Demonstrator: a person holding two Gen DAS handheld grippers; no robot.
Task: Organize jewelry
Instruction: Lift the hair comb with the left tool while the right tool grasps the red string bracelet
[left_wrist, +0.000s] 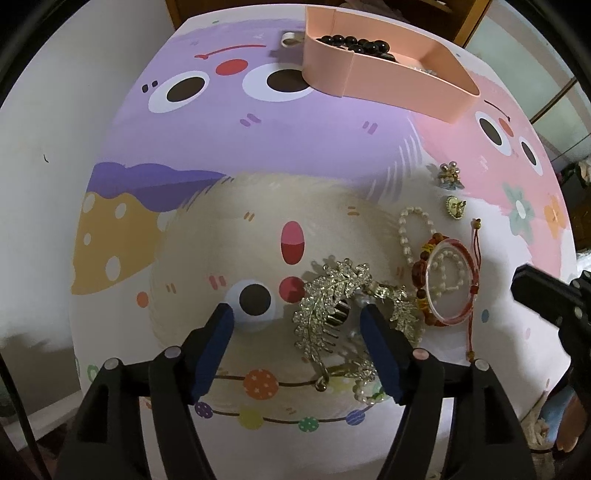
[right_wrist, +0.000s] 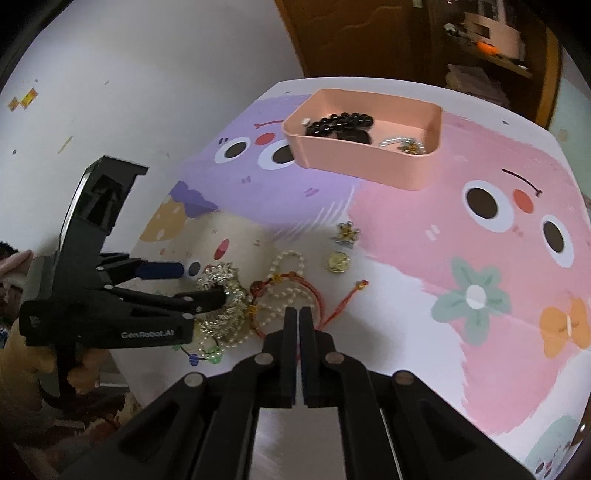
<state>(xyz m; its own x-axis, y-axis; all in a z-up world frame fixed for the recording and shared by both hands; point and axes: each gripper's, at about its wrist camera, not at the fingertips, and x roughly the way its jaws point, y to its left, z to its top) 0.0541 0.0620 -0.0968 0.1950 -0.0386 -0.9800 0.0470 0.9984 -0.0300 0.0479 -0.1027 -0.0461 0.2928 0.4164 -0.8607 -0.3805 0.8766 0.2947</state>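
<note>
A rhinestone leaf hair comb (left_wrist: 325, 302) lies on the cartoon mat (left_wrist: 258, 147), partly over a pearl strand (left_wrist: 364, 393). My left gripper (left_wrist: 297, 314) points down over it, open, one blue pad on each side and neither touching the comb. In the right wrist view the left gripper (right_wrist: 201, 282) straddles the same comb (right_wrist: 221, 291). To the right is a heap with a pearl bracelet (left_wrist: 406, 229), a clear-and-red bangle (left_wrist: 450, 280) and red cord. My right gripper (right_wrist: 297, 310) is shut and empty above that heap. It shows in the left wrist view as a black tip (left_wrist: 535, 295), clear of the bangle.
A pink box (right_wrist: 354, 162) at the far side holds a black bead bracelet (right_wrist: 340, 123) and a small pearl piece (right_wrist: 402, 142). A flower brooch (right_wrist: 345, 232) and a gold round piece (right_wrist: 338, 262) lie loose between the heap and the box. White wall on the left; a hand (right_wrist: 81, 369) grips the left tool.
</note>
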